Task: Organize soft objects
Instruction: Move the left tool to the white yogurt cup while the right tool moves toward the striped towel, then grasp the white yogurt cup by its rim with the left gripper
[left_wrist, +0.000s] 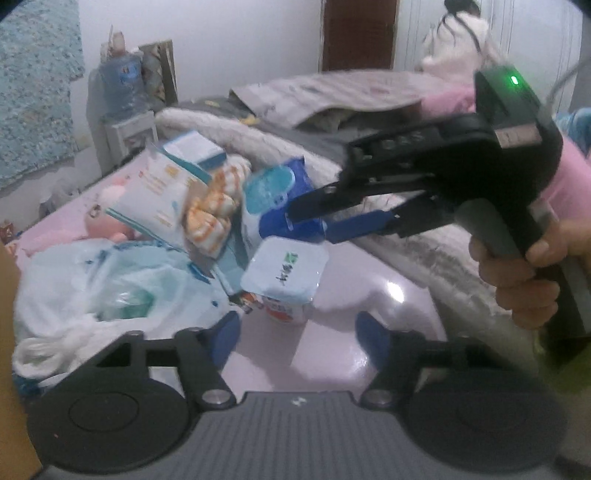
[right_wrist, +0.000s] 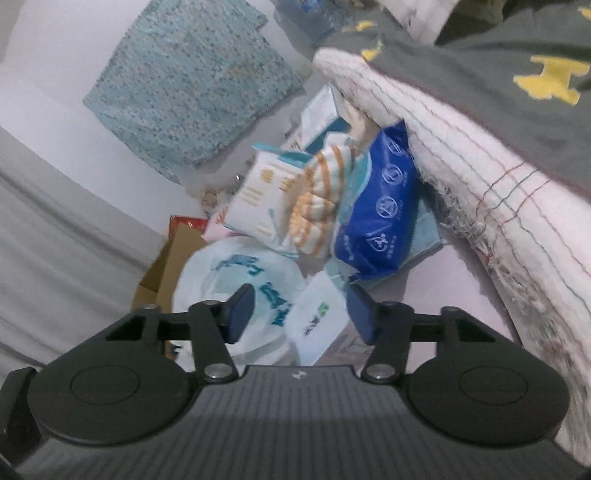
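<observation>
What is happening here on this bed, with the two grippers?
A person holds a gripper in each hand over a pile of soft goods on a pink sheet. The right gripper, open, reaches over a small white tissue pack beside a blue wipes pack. The left gripper hangs open, holding nothing.

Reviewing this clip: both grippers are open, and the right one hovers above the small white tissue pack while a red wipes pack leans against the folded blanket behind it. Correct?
Not quite. The wipes pack is blue, not red, as the right wrist view shows. The rest holds: the left gripper and right gripper are both open, the right one above the small white tissue pack, with the folded blanket behind.
</observation>
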